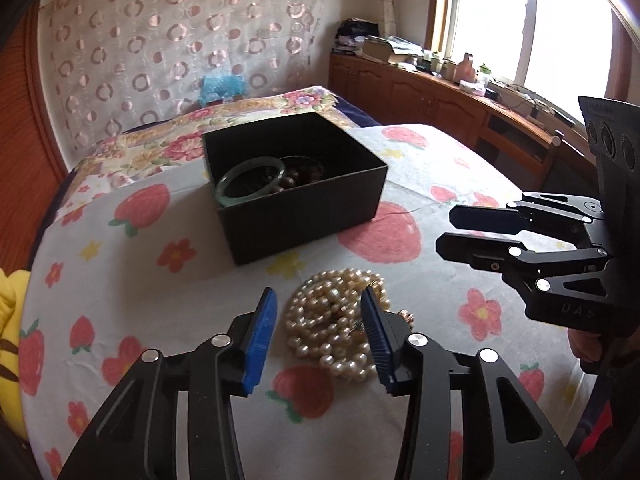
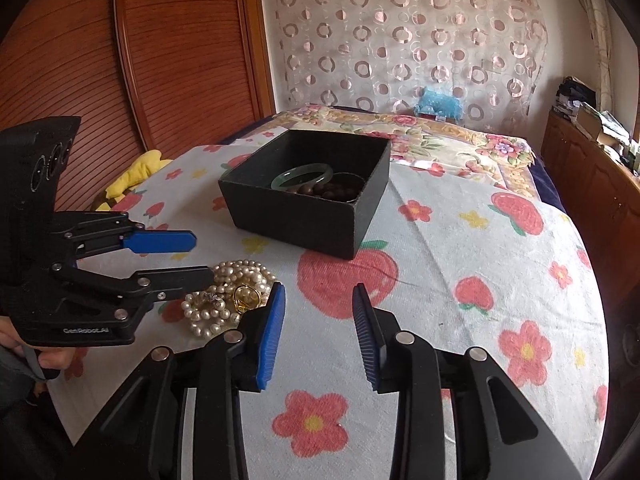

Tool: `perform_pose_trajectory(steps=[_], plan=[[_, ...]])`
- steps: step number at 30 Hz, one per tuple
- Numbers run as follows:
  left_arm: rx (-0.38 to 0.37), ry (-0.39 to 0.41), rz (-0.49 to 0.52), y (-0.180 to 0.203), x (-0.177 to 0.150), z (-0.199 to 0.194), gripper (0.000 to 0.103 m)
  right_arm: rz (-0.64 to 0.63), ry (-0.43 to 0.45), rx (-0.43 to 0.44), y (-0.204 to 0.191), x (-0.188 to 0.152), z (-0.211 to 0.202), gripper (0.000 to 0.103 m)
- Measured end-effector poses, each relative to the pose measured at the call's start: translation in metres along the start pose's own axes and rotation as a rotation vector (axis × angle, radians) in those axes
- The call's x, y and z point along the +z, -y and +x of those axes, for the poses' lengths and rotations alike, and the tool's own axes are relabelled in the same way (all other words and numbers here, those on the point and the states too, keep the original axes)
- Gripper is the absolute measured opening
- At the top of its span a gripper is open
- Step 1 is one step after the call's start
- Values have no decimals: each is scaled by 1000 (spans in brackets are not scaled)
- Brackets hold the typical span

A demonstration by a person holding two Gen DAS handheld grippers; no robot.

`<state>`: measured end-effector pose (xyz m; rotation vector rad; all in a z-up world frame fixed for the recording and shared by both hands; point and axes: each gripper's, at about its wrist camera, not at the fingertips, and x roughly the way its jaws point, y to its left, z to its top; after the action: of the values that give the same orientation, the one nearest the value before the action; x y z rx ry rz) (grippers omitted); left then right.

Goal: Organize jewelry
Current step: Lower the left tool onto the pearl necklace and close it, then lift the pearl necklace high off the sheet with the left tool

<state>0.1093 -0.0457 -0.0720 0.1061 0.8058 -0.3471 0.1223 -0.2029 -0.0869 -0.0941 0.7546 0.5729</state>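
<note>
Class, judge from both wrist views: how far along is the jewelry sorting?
Done: the green bangle and brown bead bracelet lie inside the black box.
In hand: nothing is gripped; the open left gripper brackets the pearl necklace.
Left: the pearls, gold ring and a small silvery piece lie on the cloth; the right gripper is open, empty.

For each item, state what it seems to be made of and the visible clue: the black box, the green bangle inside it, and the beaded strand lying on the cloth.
Black box: probably matte cardboard; thin, dull walls with a paler worn rim.
Green bangle: looks like jade or glass; pale, translucent and glossy.
Beaded strand: pearls or imitation pearl; cream beads with a soft sheen.
</note>
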Motion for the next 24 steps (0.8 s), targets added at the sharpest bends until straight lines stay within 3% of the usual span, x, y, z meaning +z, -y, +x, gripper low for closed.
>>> perform_pose_trajectory(steps=[10,12,14,24], plan=[[-33,-67,14,4,12,29,31,8,-18,1,4,-7,2,37],[-40,-70,13,3,12,29,11,8,-21,3,3,-7,3,37],[-46,-69,13,1,11,26,6,7,-23,3,2,-8,5,37],[-50,42,-45,-13,7,-28,6,-5,-30,12,-7,-7,10,37]])
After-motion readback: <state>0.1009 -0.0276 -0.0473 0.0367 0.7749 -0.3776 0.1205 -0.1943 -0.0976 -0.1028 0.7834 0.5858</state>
